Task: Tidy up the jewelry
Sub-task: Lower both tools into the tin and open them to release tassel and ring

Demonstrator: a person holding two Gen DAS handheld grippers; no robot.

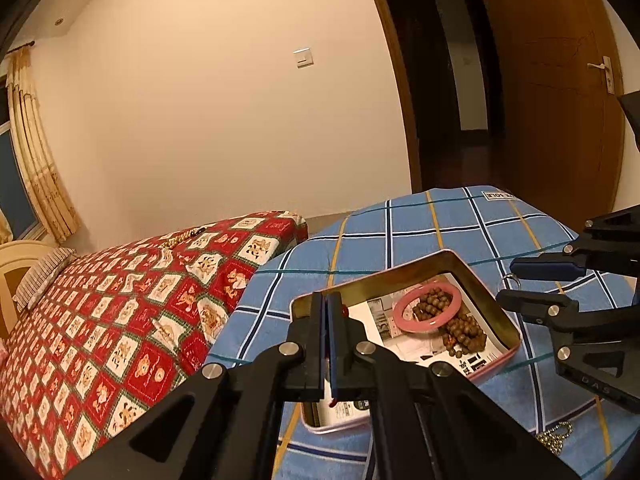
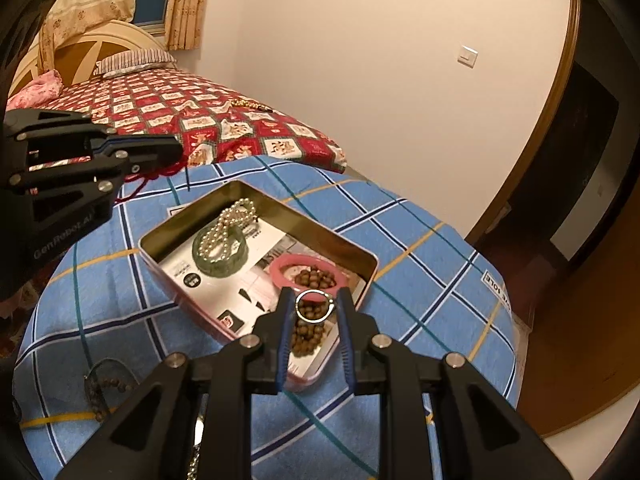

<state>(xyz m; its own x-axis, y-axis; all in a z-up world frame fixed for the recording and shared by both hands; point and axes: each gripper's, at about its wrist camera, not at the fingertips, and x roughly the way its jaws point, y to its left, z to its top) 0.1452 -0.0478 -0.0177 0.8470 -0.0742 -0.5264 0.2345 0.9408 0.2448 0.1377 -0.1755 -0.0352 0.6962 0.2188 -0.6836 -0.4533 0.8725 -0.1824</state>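
Ring (image 2: 314,305) pinched by right fingers (image 2: 285,320) over tin (image 2: 256,188) of bracelets; left fingers (image 1: 316,344) together.

A tin box (image 2: 362,258) sits on a checked cloth (image 2: 420,216). In the box, a bangle (image 2: 218,258) lies at the far end with a pearl string (image 2: 230,226) on top of it. A ring-shaped bangle (image 2: 306,270) lies at the near end, with wooden beads (image 2: 314,278) in and beside it. A small ring (image 2: 315,306) is above them. The bed (image 2: 160,100) is behind the cloth. A bead string (image 2: 106,384) lies on the cloth, left of the box.
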